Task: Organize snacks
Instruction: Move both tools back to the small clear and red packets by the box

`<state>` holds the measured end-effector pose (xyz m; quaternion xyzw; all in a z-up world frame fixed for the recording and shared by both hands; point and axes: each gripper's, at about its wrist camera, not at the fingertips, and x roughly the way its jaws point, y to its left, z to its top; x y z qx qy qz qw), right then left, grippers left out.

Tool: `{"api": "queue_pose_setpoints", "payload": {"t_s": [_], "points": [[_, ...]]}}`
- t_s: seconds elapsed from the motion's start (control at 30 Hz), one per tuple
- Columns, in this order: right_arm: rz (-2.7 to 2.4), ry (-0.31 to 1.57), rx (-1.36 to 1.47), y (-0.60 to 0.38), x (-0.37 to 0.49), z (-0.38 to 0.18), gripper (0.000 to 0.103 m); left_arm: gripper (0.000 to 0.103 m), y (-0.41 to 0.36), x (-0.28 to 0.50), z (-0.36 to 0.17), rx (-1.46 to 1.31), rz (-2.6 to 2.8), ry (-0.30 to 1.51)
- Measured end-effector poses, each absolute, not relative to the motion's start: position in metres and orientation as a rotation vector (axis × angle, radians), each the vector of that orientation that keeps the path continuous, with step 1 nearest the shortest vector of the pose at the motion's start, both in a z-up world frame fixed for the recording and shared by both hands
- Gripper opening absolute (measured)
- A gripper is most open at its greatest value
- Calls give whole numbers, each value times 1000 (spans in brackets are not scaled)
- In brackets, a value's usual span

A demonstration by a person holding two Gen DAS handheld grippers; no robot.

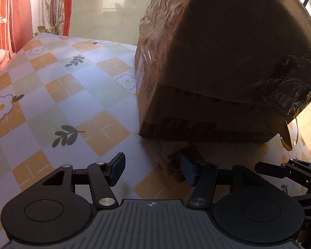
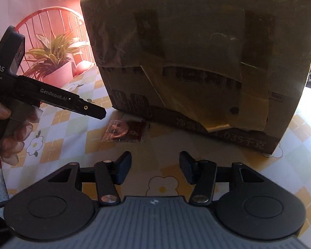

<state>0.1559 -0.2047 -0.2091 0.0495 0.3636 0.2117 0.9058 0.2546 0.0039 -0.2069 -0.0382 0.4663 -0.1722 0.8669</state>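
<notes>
the snack packet [image 2: 125, 132] is lying flat on the tablecloth [image 2: 58, 143], just in front of the cardboard box [image 2: 197, 51], near the box's lower left corner as the right wrist view is showing it. it is looking like a small foil or plastic sachet, dark red-brown and glossy, so it is probably feeling very light, thin and limp, and a bit slippery. since it is lying so flat, the sealed crimped edge nearest the grippers is likely giving the best purchase; a pinch there, with one pad sliding under the edge, seems safer than pressing down on the middle.

the right gripper [image 2: 155, 167] is hovering before the box with its jaws spread and nothing between them. the left gripper [image 1: 152, 169] is also standing with jaws spread and empty, and the packet [image 1: 181, 166] is showing partly behind its right pad, in the box's shadow. a hand [image 2: 9, 132] is holding the left tool to the left of the box.

the cloth is a smooth checked print in orange, white and pale green with flowers, probably a wipeable sheet letting the packet skate. the box itself is big, taped and shading the area. to the left of the box, a potted plant [image 2: 51, 62] and a red chair back [image 2: 49, 22] are standing by a pink wall; red curtains [image 1: 14, 12] are hanging further off.
</notes>
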Motion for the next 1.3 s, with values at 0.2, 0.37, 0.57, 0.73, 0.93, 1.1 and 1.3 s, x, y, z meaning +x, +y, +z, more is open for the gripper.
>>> {"api": "queue_pose_setpoints", "payload": {"t_s": [0.2,0.37,0.57,0.73,0.93,1.1,1.3], "points": [[457,756,51,-202,161,-211,55,60,-28,258,-217,-18,-407,975],[443,777,44,-214,157,-219,55,58,-58,246,-218,47,-545,967],[426,788,-4,-225,151,-223,55,56,-94,235,-219,56,-704,980],[394,786,-49,-239,152,-226,61,54,-103,232,-219,35,-740,998],[438,758,-80,-242,162,-225,70,50,-70,244,-222,-22,-655,1006],[466,785,-22,-237,180,-231,67,49,-43,244,-220,-84,-605,1020],[519,819,67,-230,167,-230,64,49,-26,234,-217,-78,-597,1033]]}}
